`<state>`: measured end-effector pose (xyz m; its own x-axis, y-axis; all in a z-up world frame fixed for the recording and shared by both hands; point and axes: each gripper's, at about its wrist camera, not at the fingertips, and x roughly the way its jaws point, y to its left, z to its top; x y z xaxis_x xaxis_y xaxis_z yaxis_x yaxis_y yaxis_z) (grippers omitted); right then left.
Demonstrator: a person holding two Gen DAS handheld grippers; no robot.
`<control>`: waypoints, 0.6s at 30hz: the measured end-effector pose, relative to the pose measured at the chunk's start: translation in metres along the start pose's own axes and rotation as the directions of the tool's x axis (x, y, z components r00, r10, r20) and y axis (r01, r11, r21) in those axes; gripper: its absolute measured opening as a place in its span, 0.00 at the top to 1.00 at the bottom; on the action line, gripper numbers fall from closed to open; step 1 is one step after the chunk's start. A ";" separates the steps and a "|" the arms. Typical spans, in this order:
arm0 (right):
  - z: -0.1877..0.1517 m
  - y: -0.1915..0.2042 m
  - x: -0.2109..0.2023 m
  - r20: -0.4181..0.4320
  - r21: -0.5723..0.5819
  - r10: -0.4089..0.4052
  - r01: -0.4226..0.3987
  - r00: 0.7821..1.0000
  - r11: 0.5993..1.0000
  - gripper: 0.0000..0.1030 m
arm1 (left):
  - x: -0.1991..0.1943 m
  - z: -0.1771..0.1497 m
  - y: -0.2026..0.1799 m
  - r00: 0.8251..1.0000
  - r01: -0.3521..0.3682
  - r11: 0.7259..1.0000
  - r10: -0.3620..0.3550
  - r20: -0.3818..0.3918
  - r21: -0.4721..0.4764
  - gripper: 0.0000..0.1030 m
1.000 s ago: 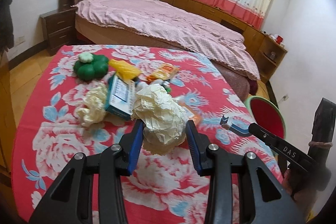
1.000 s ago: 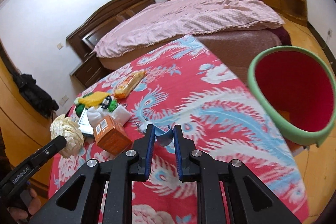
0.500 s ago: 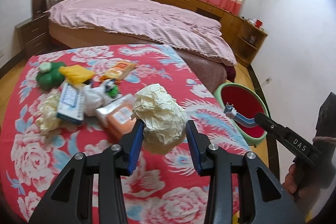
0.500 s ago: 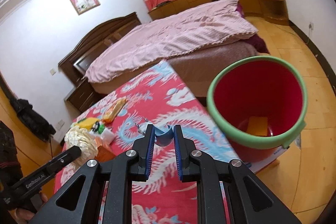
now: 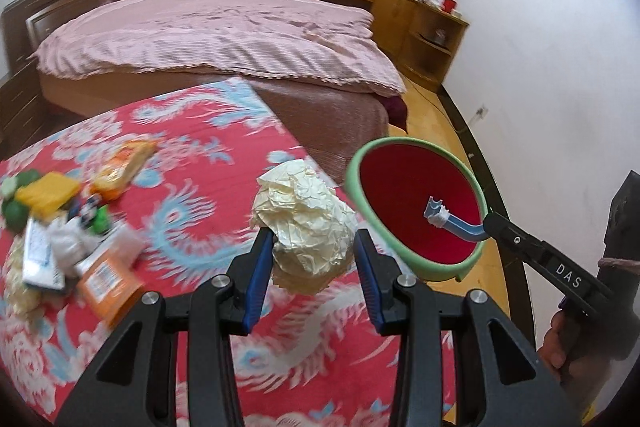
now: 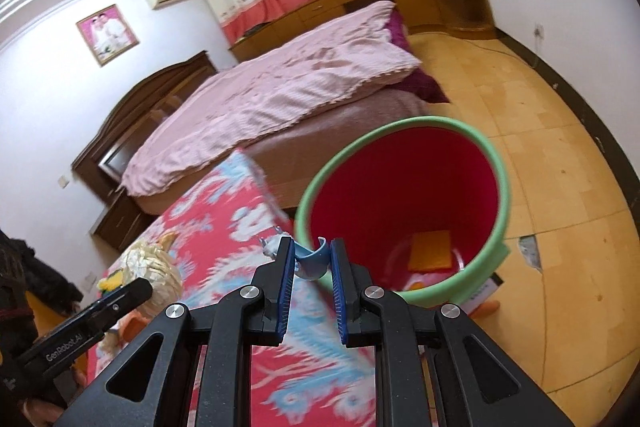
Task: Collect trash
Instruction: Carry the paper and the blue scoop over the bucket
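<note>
The left gripper (image 5: 310,253) is clenched on a crumpled ball of cream paper (image 5: 306,223), the blue pads pressed into its sides; the ball's underside hangs below the pads and hides the cloth beneath it; it is held above the red flowered tablecloth (image 5: 192,187), near the table's edge. The right gripper (image 6: 310,265) is clamped on a small pale-blue curved plastic piece (image 6: 310,261); its far end, wrapped in something whitish, pokes out to the left of the jaws and is too blurred to name. In the left wrist view that same piece shows against the mouth of the red bin with a green rim (image 5: 416,269), which stands on the floor just beside the table; the table's corner cuts off the bin's near side in the right wrist view. An orange flat item (image 6: 432,251) lies at the bin's bottom; what it is cannot be told. The remaining litter (image 5: 60,227) sits heaped at the table's far left, smeared by motion; an orange box (image 5: 108,283) and a yellow packet (image 5: 46,193) can be picked out, the rest not.
</note>
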<state>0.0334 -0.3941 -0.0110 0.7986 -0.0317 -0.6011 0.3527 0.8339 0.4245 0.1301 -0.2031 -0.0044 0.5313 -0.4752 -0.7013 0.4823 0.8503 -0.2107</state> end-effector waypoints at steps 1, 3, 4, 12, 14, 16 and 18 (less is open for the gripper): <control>0.001 -0.005 0.002 0.000 0.008 -0.010 0.010 1.000 1.000 0.82 | 0.004 0.002 -0.004 1.000 0.004 1.000 -0.004 -0.005 0.008 0.60; 0.004 -0.014 0.005 0.001 0.022 -0.035 0.035 0.999 0.999 0.82 | 0.016 0.007 -0.013 1.000 0.015 0.999 -0.014 -0.018 0.029 0.60; 0.004 -0.018 0.007 0.001 0.027 -0.045 0.045 0.999 0.999 0.82 | 0.023 0.010 -0.018 1.000 0.020 0.999 -0.019 -0.025 0.041 0.60; 0.008 -0.047 0.023 -0.014 0.057 -0.127 0.128 0.992 0.990 0.82 | 0.073 0.022 -0.043 0.995 0.051 0.994 -0.042 -0.087 0.096 0.60; 0.009 -0.052 0.028 -0.019 0.058 -0.144 0.145 0.989 0.988 0.82 | 0.083 0.023 -0.049 0.994 0.058 0.993 -0.047 -0.100 0.105 0.60; 0.010 -0.057 0.032 -0.024 0.060 -0.155 0.156 0.988 0.986 0.82 | 0.094 0.024 -0.053 0.992 0.066 0.991 -0.052 -0.116 0.116 0.60; 0.011 -0.061 0.036 -0.025 0.063 -0.165 0.166 0.986 0.984 0.82 | 0.105 0.025 -0.060 0.989 0.076 0.989 -0.059 -0.132 0.128 0.60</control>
<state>0.0462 -0.4520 -0.0507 0.7168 -0.1550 -0.6798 0.5104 0.7808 0.3602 0.1750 -0.3097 -0.0485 0.4053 -0.4902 -0.7717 0.6066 0.7757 -0.1741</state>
